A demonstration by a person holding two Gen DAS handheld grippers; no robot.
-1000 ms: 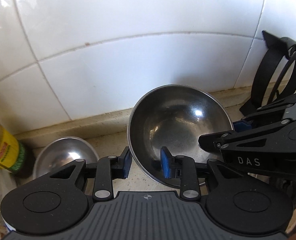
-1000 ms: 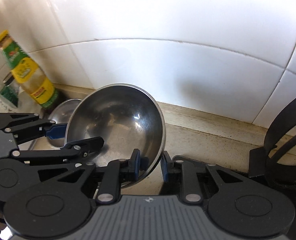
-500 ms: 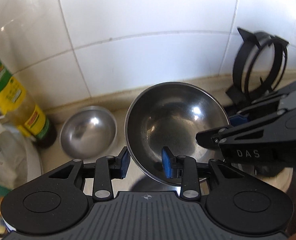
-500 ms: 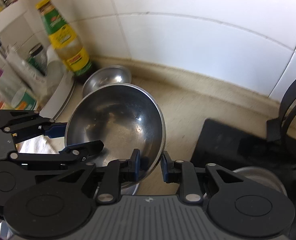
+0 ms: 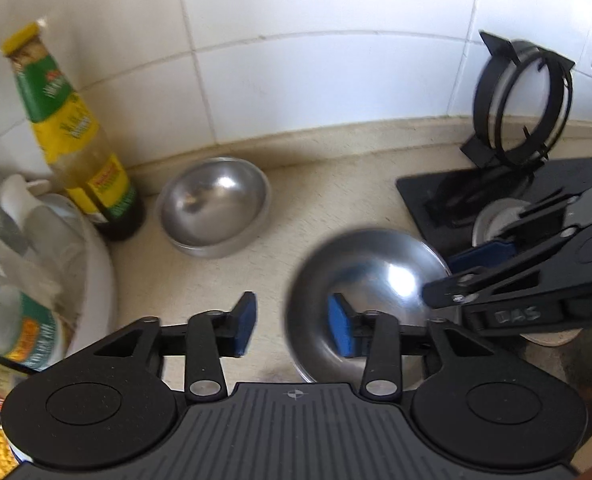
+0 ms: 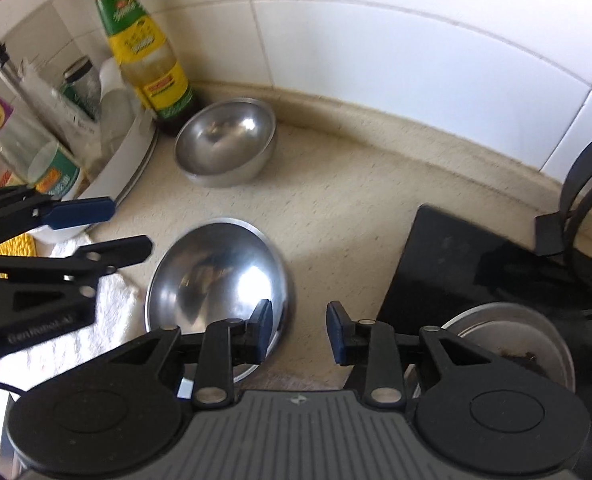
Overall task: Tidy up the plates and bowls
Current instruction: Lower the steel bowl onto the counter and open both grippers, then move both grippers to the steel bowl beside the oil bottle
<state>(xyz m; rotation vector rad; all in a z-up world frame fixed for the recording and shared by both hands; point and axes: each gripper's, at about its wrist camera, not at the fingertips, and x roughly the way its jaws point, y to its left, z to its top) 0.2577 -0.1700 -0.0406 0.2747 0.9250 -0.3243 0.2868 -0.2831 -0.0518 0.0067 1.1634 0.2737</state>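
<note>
My left tongs (image 5: 292, 330) are opening. The large steel bowl (image 5: 369, 296) sits below them with its left rim between the blue pads, but the pads are clear of the metal, one outside the bowl and one over its inside. My right tongs (image 6: 299, 332) are opening too. The bowl's right rim (image 6: 280, 280) lies between their pads, and again neither pad presses on it. I cannot tell for sure whether the bowl has reached the counter; it looks blurred in the left view.

The large bowl (image 6: 216, 280) is mouth up, tipped a little so the opening faces toward me and to the left in the right view. It is round, so it has no long axis to speak of. It is on the near part of the beige counter (image 6: 335, 200), between the white towel (image 6: 112, 312) on the left and the black mat (image 6: 447, 264) on the right.

The small steel bowl (image 5: 214, 208) stands mouth up, farther back, near the tiled wall (image 5: 315, 80). It is well apart from the large bowl. Just to its left, almost touching, is a bottle (image 5: 76, 140) with a green and yellow label and a yellow cap, standing upright.

Far left: a white basin (image 5: 96, 264) holding jars and packets. On the mat at the right stands a black ring stand (image 5: 519, 104), upright, near the wall. A round metal dish (image 6: 507, 340) sits on the near right.
</note>
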